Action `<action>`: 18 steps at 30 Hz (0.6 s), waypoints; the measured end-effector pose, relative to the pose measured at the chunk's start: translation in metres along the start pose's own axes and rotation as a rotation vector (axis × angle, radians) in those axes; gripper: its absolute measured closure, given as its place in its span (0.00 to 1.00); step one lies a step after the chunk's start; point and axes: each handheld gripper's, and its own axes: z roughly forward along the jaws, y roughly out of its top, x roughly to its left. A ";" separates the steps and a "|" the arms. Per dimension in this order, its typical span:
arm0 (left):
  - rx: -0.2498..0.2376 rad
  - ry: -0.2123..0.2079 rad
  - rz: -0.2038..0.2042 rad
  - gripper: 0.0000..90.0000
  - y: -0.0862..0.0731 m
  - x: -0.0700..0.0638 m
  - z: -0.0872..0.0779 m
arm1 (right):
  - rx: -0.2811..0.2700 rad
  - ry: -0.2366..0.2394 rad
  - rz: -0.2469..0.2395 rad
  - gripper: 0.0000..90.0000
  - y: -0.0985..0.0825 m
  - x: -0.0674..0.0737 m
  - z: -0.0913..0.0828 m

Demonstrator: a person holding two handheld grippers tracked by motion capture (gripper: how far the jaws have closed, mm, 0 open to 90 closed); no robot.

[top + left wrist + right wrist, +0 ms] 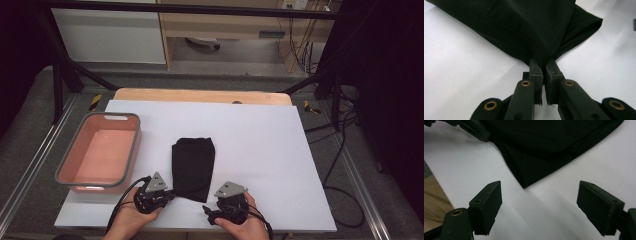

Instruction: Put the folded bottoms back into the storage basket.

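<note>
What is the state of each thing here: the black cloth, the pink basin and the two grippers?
black cloth: folded, flat on the white sheet, one near corner pinched.
pink basin: upright, empty.
left gripper: shut on the cloth's corner.
right gripper: open, near the cloth's other corner, nothing between its pads.

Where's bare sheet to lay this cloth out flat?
Widest bare patch: white sheet right of the black cloth, out to its right edge. Also the far strip behind the cloth. Crowded: near edge with both tools, and left by the pink bin.

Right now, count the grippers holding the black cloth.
1: the left gripper is shut on the black cloth's near corner; the right gripper is open, short of it.
</note>
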 end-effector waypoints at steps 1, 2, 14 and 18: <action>-0.009 0.001 0.002 0.92 -0.001 -0.001 -0.001 | -0.001 0.004 -0.005 0.24 -0.001 0.002 0.001; -0.019 0.003 0.012 0.88 -0.001 -0.003 -0.003 | -0.001 0.005 -0.011 0.25 -0.001 0.003 0.001; -0.159 0.041 -0.045 0.46 0.008 -0.002 -0.026 | 0.003 0.041 -0.005 0.41 -0.005 0.005 0.016; -0.189 0.079 -0.067 0.39 0.009 0.004 -0.026 | -0.004 0.031 -0.013 0.43 -0.001 0.007 0.021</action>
